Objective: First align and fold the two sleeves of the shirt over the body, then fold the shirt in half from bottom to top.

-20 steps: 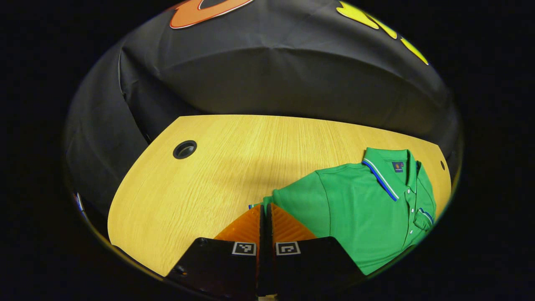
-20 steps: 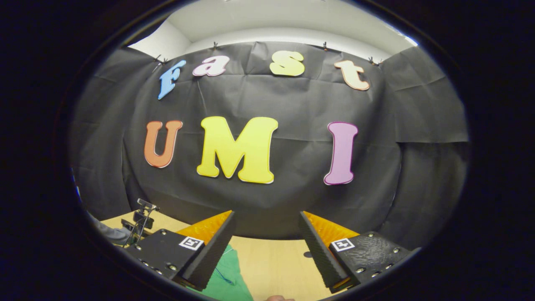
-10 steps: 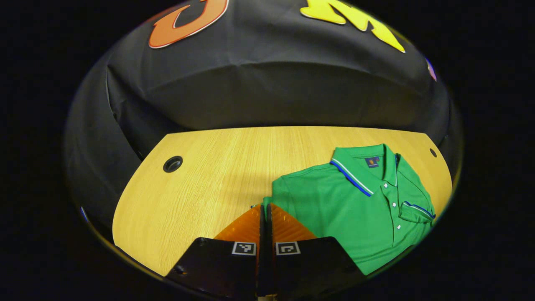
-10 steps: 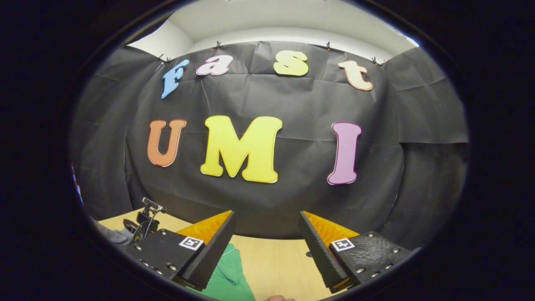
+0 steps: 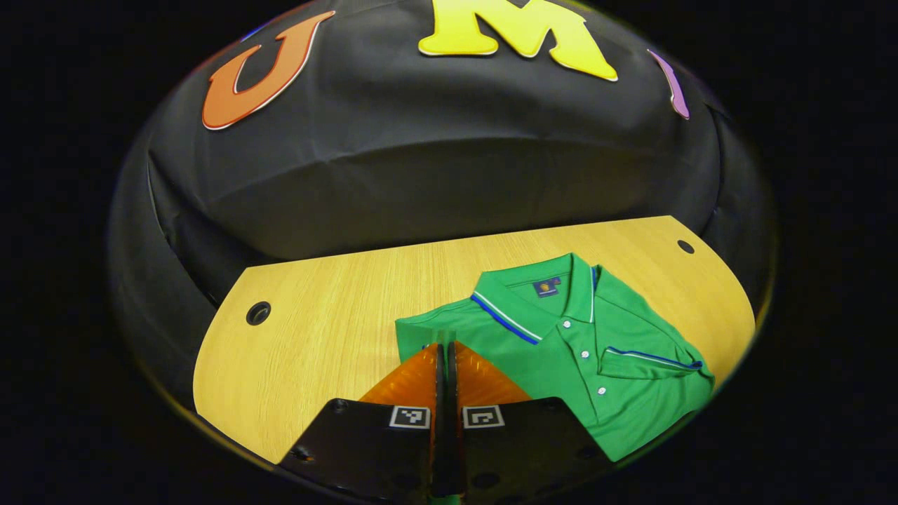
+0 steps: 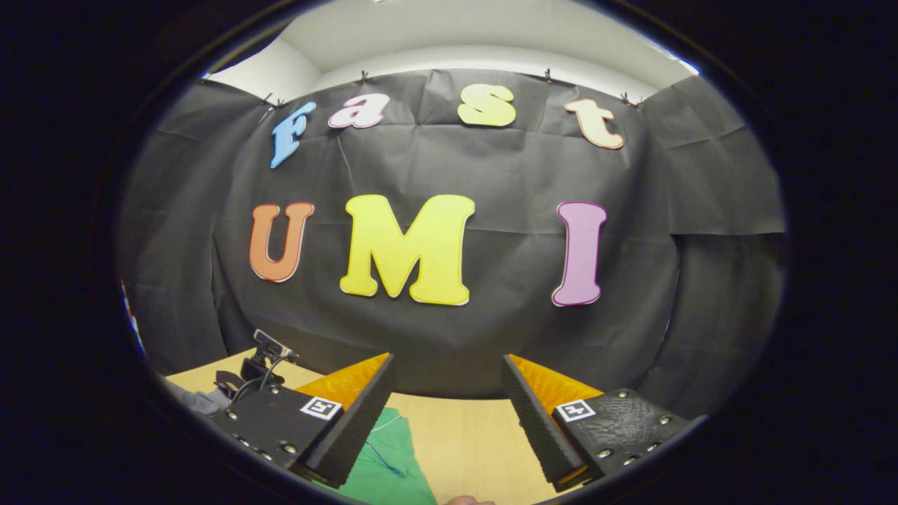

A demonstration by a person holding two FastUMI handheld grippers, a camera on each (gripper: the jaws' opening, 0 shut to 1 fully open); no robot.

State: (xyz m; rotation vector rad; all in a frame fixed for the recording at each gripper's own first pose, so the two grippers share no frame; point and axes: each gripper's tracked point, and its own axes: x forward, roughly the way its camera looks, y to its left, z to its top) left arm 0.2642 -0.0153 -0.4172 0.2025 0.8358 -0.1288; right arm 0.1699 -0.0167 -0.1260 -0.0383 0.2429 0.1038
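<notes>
A green polo shirt (image 5: 561, 351) with a blue and white striped collar lies on the wooden table (image 5: 330, 337), collar toward the wall. One sleeve (image 5: 652, 359) lies folded across the chest. My left gripper (image 5: 443, 345) is shut on the cuff of the other sleeve (image 5: 421, 330), holding it just over the shirt's near shoulder. In the right gripper view, my right gripper (image 6: 447, 361) hangs open above the table with nothing between its fingers, and a patch of the green shirt (image 6: 386, 470) shows below its left finger.
Two round cable holes (image 5: 258, 313) (image 5: 685, 246) sit in the table near its far corners. The black cloth wall stands right behind the table. In the right gripper view, the other gripper's mount (image 6: 263, 358) and a grey sleeve (image 6: 196, 401) show at far left.
My left gripper, still shut on the cuff, has carried the sleeve inward toward the shirt's body. The right gripper has barely moved and stays open.
</notes>
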